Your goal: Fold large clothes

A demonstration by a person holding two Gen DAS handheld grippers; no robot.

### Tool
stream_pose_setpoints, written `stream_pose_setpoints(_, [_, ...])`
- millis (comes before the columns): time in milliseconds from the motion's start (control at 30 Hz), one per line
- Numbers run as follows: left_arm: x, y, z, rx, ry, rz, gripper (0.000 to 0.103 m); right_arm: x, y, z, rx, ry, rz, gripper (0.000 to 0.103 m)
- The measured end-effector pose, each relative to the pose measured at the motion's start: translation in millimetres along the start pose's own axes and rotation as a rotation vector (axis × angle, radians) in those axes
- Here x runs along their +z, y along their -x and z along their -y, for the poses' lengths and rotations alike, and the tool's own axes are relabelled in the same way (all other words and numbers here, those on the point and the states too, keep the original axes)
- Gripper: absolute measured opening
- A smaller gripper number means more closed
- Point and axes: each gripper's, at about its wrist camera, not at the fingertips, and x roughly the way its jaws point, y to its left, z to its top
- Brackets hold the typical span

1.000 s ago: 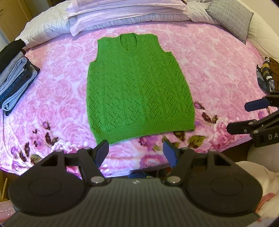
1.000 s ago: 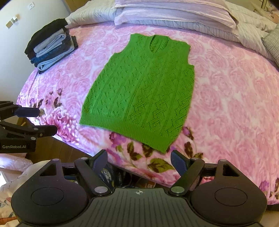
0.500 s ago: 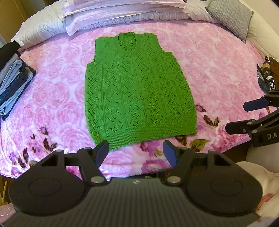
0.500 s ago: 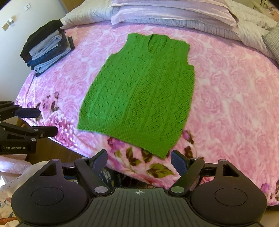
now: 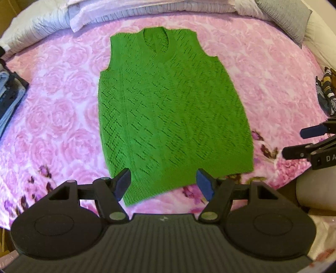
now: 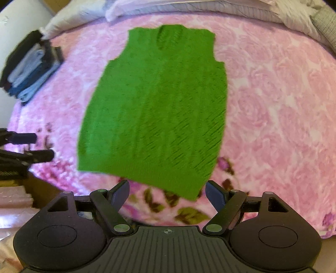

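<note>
Left wrist view: a green knitted vest (image 5: 170, 105) lies spread flat on a bed covered by a pink rose-print blanket (image 5: 63, 117), neckline toward the far pillows (image 5: 147, 10), ribbed hem toward the near edge. The left gripper (image 5: 163, 184) hangs above the hem's near left corner with its fingers spread apart and nothing between the blue pads (image 5: 122, 184); whether they touch the knit cannot be told. At the right edge, the right gripper (image 5: 294, 142) reaches in side-on over the blanket's near right corner, its fingers likewise apart. A stack of folded clothes (image 5: 9, 98) sits at the far left; a patterned garment (image 5: 326, 92) lies at the right edge, and a grey cushion (image 5: 287, 19) at the far right.

Right wrist view: blurred. The vest (image 6: 155, 109) fills the centre of the blanket (image 6: 273, 105), its hem's near right corner lying just beyond the right gripper (image 6: 167, 190), whose fingers stand apart and empty. The left gripper (image 6: 42, 147) enters from the left edge, fingers parted. The folded stack (image 6: 31, 69) rests at the far left corner of the bed.
</note>
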Motion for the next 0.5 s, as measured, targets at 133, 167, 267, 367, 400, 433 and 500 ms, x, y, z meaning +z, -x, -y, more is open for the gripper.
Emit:
stream_pose_setpoints(133, [29, -46, -35, -0.023, -0.013, 0.009, 0.065, 23, -35, 23, -0.027, -0.023, 0.010, 0.077])
stream_pose_setpoints(167, [38, -59, -44, -0.028, -0.021, 0.025, 0.064, 30, -47, 31, -0.030, -0.025, 0.020, 0.077])
stream_pose_setpoints(267, [69, -101, -71, -0.042, -0.053, 0.065, 0.057, 54, -83, 56, -0.047, -0.015, 0.035, 0.077])
stream_pose_setpoints(367, [115, -144, -97, -0.060, -0.126, 0.132, 0.053, 90, -118, 84, -0.058, 0.026, 0.078, 0.076])
stream_pose_setpoints(400, [133, -158, -104, -0.069, -0.157, 0.160, 0.051, 104, -126, 93, -0.055, 0.041, 0.107, 0.076])
stream_pose_setpoints(433, [153, -171, -111, -0.075, -0.195, 0.192, 0.050, 121, -135, 103, -0.060, 0.056, 0.139, 0.076])
stream_pose_setpoints(500, [196, -194, -124, -0.070, -0.277, 0.263, 0.050, 154, -148, 122, -0.054, 0.093, 0.211, 0.076])
